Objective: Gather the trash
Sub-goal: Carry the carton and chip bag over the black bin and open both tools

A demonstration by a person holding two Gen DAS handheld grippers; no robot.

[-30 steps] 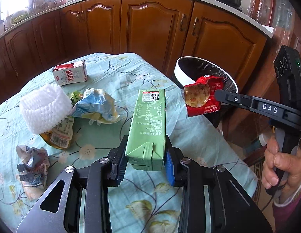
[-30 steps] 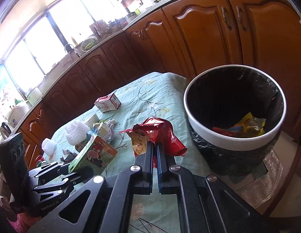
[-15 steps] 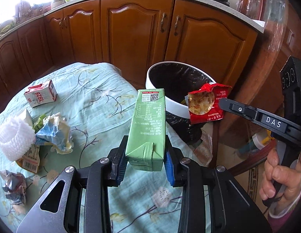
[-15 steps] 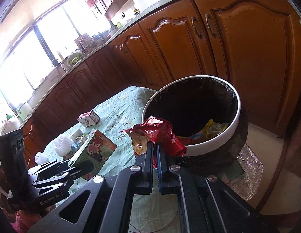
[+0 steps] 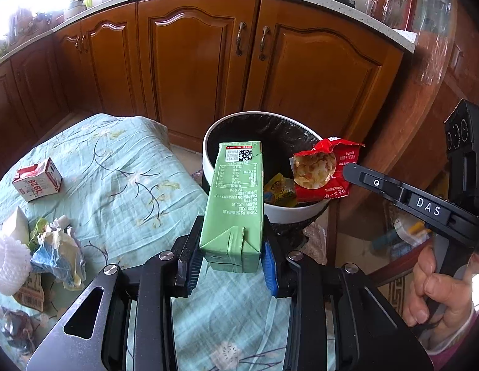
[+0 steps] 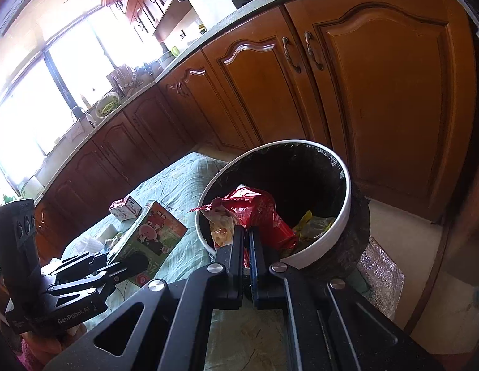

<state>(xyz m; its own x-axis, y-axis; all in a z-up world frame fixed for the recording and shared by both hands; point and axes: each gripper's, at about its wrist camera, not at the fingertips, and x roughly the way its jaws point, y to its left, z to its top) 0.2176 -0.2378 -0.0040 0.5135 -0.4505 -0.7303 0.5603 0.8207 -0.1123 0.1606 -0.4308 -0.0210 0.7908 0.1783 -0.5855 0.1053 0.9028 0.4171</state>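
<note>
My left gripper is shut on a green drink carton and holds it above the table edge, its far end reaching over the white trash bin. My right gripper is shut on a red snack bag and holds it over the bin's near rim. The bag also shows in the left wrist view, over the bin opening. The bin has a black liner and yellow wrappers inside.
On the floral tablecloth lie a small red-and-white milk carton, a crumpled blue-and-yellow wrapper, a white foam net and crumpled paper. Wooden cabinets stand behind the bin.
Both grippers moved right, from over the table toward the bin. The carton's far end and the red bag are now over the bin opening.
</note>
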